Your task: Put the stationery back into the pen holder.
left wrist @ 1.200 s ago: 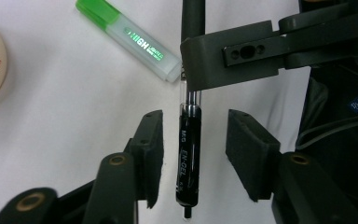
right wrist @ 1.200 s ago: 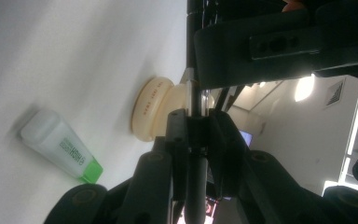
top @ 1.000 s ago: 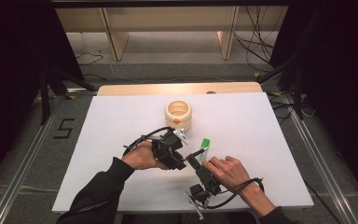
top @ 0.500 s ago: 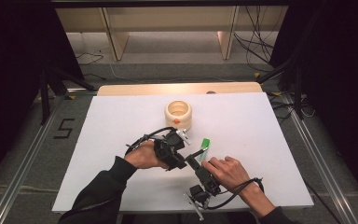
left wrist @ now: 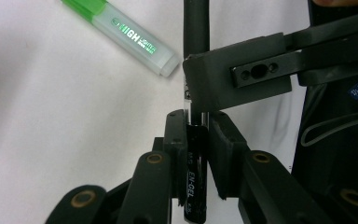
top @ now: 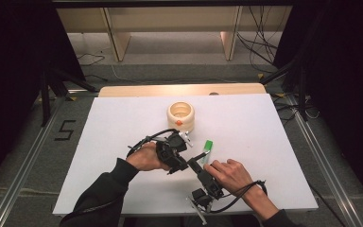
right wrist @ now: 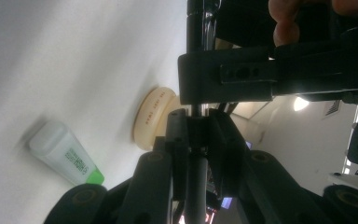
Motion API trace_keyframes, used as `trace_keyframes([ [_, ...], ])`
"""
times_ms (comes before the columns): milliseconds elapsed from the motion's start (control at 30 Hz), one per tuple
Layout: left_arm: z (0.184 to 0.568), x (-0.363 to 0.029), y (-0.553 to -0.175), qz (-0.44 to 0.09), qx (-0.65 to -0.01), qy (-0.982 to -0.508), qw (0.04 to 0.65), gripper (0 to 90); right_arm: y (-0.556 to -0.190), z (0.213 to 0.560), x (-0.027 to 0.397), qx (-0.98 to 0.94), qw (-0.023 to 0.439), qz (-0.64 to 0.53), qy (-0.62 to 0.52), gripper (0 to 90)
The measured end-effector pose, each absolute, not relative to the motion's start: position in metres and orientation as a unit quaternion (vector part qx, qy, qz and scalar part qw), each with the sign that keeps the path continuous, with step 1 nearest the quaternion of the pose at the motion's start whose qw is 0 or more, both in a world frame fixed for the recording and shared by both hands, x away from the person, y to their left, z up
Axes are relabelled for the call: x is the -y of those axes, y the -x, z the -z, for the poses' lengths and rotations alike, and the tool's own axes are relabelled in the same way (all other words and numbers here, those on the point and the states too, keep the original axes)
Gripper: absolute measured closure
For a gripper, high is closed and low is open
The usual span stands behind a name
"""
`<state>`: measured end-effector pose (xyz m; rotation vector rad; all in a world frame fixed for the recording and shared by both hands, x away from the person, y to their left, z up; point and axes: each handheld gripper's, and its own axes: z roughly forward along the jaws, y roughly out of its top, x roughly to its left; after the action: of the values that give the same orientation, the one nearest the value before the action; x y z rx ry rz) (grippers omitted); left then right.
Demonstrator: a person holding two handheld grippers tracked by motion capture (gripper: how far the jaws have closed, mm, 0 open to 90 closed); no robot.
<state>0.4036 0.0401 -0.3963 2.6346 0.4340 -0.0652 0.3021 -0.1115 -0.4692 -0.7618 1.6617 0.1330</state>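
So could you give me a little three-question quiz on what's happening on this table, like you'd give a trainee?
1. True or false: the green highlighter is held in one of the tongs.
2. What do the left tongs and right tongs both grip?
A. the cream ring
B. the black pen
C. a cable
3. Fill in: the highlighter lies on the white ______.

Key
1. False: it lies free beside the tongs.
2. B: both pairs clamp the same pen, one at each end; the left pair has just been closing on it.
3. table.
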Motion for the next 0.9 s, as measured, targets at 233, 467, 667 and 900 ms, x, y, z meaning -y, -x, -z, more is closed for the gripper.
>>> trace_keyframes([
  [233,0.395,-0.042,-0.405,0.018,-0.161,-0.958,0.238,78.8,-0.303,0.469,0.112,-0.72,0.61,-0.058,0.326,68.9],
  [467,0.39,-0.055,-0.412,0.005,-0.188,-0.948,0.256,78.9,-0.305,0.463,0.116,-0.725,0.625,-0.084,0.276,49.7],
  [667,0.387,-0.068,-0.418,-0.009,-0.216,-0.937,0.275,78.9,-0.31,0.452,0.121,-0.756,0.607,-0.135,0.206,44.5],
  [900,0.382,-0.08,-0.423,-0.028,-0.238,-0.922,0.304,78.8,-0.318,0.438,0.128,-0.791,0.569,-0.194,0.118,39.7],
])
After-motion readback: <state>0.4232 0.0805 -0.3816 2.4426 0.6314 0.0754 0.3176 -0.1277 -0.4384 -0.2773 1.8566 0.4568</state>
